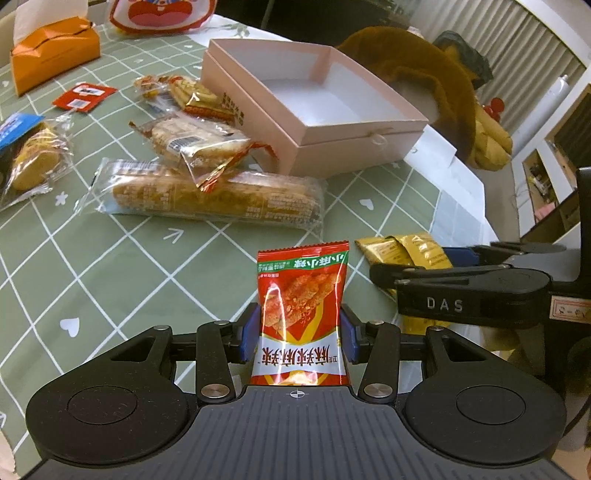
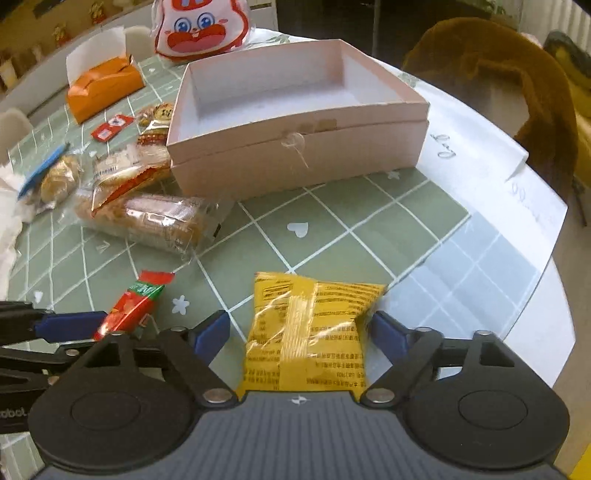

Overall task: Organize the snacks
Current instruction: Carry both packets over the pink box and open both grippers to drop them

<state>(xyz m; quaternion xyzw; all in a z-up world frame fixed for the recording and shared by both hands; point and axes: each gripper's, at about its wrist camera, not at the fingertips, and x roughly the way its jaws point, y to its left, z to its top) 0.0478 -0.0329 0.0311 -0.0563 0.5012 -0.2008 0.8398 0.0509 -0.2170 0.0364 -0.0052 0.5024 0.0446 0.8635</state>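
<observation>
A red snack packet (image 1: 303,295) stands upright between the blue pads of my left gripper (image 1: 299,325), which is shut on its sides just above the green checked tablecloth. The same packet (image 2: 136,299) shows at the lower left of the right wrist view. A yellow snack packet (image 2: 310,354) lies between the fingers of my right gripper (image 2: 299,328). The right pad touches its edge, while the left pad stands off with a gap, so that gripper is open. An open pink box (image 2: 295,158), nothing inside it, sits behind both on the table.
Several clear-wrapped bread packs (image 1: 207,195) lie left of the box (image 1: 332,136). An orange tissue box (image 1: 51,51) and a cartoon bunny bag (image 2: 199,29) sit at the far side. A brown furry cloth (image 1: 424,74) hangs beyond the box. The table's rounded edge (image 2: 546,295) runs at the right.
</observation>
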